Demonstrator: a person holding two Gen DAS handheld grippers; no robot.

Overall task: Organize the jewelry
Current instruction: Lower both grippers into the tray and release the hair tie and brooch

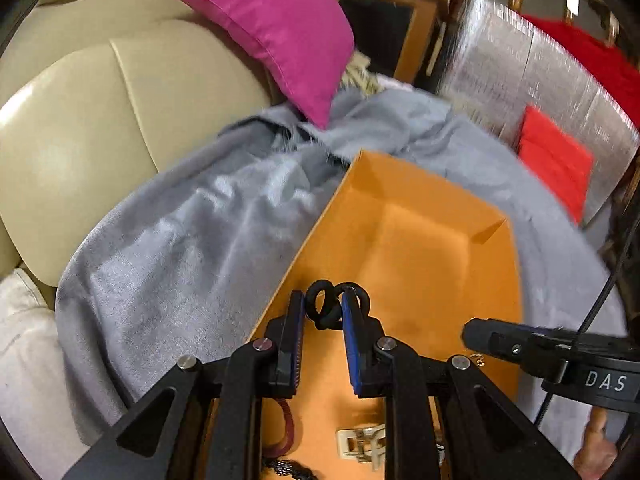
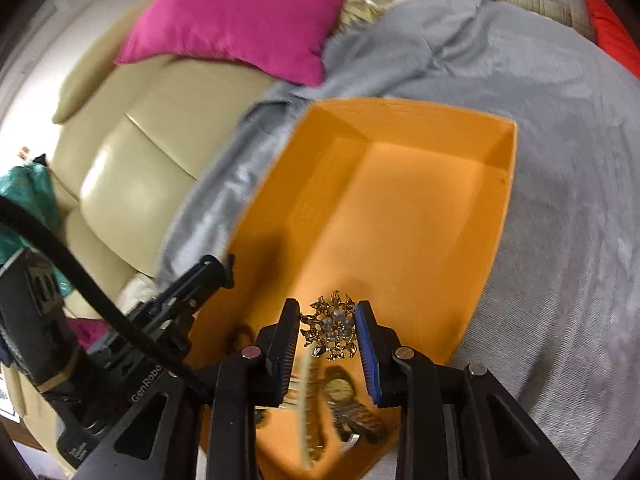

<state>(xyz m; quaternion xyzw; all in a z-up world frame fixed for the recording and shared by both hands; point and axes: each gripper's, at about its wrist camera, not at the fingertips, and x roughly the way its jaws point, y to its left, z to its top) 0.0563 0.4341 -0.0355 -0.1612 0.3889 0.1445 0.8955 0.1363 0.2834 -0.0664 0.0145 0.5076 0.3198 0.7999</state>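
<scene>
Above the near end of an orange box (image 1: 424, 236), the left tongs (image 1: 323, 305) pinch a knotted black hair tie (image 1: 329, 304) between their padded tips, holding it off the box floor. Beneath the tongs, on the orange floor, lie a dark red cord bracelet (image 1: 285, 428), a pale metal clasp (image 1: 360, 442) and a strip of black beads (image 1: 288, 469) at the bottom edge. The right tongs (image 2: 329, 326) are pressed against a gold brooch (image 2: 331, 326) set with small pearls, one tip on each side of it, over the same box (image 2: 404, 208). Below the brooch, inside the box, lie a gold wristwatch (image 2: 346, 404) with a metal band and a blurred pale strip that cannot be made out. From the right camera, the other tongs reach in at the lower left, over the near left wall of the box. The far half of the box shows only its orange floor. The box sits on a grey blanket (image 2: 560, 160) spread over a cream leather sofa (image 1: 100, 120). A pink cushion (image 1: 272, 28) rests against the sofa back, just beyond the blanket's far edge. A red cushion (image 1: 554, 160) lies off to the right, well apart from the box
</scene>
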